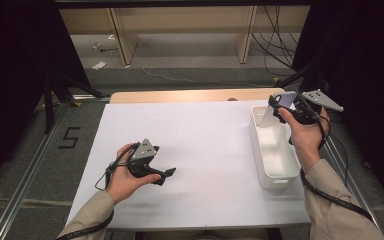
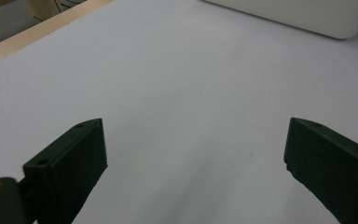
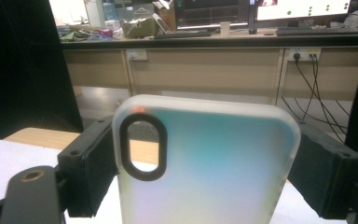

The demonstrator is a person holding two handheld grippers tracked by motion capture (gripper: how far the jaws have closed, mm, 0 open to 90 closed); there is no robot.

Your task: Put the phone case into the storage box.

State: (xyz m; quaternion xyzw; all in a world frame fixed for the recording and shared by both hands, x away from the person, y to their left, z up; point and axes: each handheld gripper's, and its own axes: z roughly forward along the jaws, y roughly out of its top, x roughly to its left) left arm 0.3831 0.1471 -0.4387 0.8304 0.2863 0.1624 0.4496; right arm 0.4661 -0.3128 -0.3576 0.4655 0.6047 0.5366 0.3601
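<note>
While the right gripper [image 1: 280, 111] is up over the far end of the white bin [image 1: 285, 175], it's got a phone case [image 3: 205, 163] pinched across its width between the two black jaws, and the right gripper view makes the grip pretty obvious: frosted, translucent case, oval camera cutout at the left, both pads pressed on its side edges. From the high view the case [image 1: 282, 100] sits tilted in the air above the bin's far rim, not touching anything else as far as I can tell.

Left gripper [image 1: 166, 173] is just parked low over the white table sheet [image 1: 205, 145], jaws spread wide with nothing between them.

So my read: the pick is done, the case is airborne, and what's left is either dropping it into the bin or carrying it out onto the sheet. Can't tell which way it's headed. Bin looks empty otherwise.
</note>
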